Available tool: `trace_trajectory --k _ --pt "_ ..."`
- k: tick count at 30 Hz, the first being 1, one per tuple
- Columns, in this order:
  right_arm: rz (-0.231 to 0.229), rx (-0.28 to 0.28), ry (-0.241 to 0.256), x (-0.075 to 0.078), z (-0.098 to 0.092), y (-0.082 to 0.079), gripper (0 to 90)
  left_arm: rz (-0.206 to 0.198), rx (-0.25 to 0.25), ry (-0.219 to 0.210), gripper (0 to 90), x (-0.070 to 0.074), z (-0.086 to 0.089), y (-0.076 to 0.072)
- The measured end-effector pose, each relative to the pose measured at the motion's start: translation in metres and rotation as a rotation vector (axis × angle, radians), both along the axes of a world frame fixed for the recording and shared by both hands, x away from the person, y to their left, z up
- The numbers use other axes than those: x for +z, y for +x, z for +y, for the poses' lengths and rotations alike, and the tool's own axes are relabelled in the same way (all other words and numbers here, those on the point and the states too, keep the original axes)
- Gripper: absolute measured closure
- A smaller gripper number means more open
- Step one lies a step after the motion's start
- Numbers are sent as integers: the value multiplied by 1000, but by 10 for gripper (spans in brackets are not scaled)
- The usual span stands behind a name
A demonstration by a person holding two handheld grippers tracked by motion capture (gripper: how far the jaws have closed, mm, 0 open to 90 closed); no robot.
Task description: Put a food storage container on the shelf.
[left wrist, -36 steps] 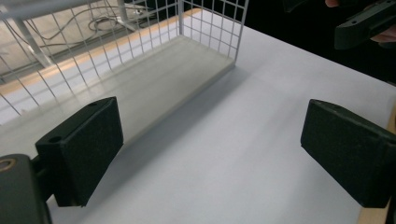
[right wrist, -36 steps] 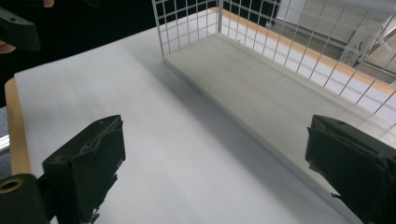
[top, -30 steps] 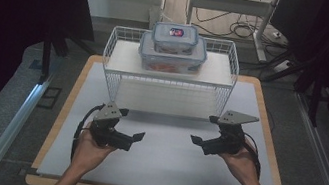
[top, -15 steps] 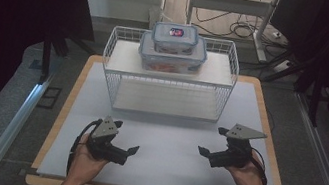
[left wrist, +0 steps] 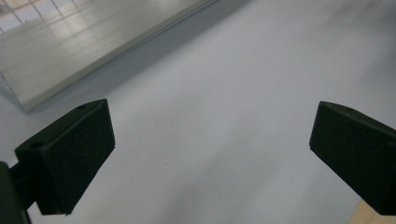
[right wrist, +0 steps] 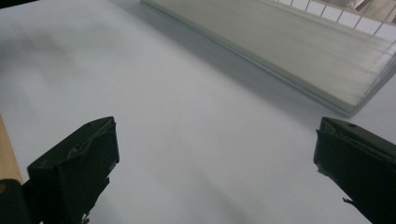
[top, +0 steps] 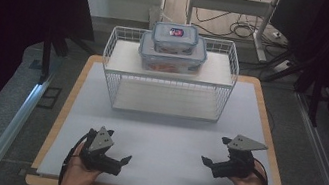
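left gripper (top: 116, 161): jaws spread, empty, low over table (top: 170, 139) near front-left edge | right gripper (top: 209, 163): jaws spread, empty, front-right | nearest thing: white wire rack (top: 169, 80), well apart behind both | on its top shelf: small lidded container (top: 175, 37) stacked on larger container (top: 172, 58)

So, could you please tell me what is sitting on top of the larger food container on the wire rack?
A smaller lidded container is stacked on the larger container. Its lid hides whatever is inside it.
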State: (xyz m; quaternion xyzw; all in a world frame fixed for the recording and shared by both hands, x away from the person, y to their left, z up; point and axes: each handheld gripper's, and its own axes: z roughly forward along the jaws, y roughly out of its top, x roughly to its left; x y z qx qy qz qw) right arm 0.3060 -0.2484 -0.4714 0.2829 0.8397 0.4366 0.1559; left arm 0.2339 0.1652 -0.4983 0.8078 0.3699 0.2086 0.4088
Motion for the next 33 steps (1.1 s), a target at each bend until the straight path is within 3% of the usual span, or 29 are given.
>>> trace_trajectory --k 9,22,27,33 --pt "17 -16 -32 -13 -9 -9 0 20 30 31 0 -9 6 -8" --pt "79 -31 -53 -28 -19 -16 0 68 78 -25 0 -24 18 -17" --pt "105 -43 -49 -33 -21 -16 0 90 91 -16 0 -27 21 -17" --pt "131 -50 -80 -39 -22 -16 0 124 94 -4 0 -31 22 -15"
